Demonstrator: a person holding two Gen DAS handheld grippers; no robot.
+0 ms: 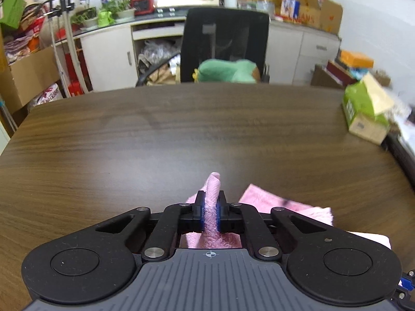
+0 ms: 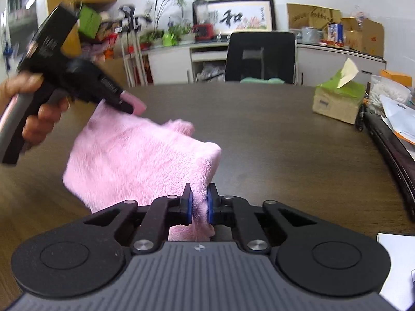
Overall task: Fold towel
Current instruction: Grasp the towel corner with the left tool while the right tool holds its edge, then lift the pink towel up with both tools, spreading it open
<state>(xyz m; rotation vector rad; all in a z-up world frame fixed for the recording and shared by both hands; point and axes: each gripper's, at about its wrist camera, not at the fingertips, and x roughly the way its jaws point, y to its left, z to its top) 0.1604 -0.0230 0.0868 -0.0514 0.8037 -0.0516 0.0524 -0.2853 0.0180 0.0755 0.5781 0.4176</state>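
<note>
While the left gripper point(image 1: 210, 213) and right gripper point(image 2: 200, 204) each pinch a pink towel point(image 2: 140, 155) corner above the table point(image 2: 259, 134), folding seems barely begun.

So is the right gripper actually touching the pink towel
Touching. The right wrist view shows the right gripper with both blue pads pressed onto a bunched corner of the pink towel.
</note>
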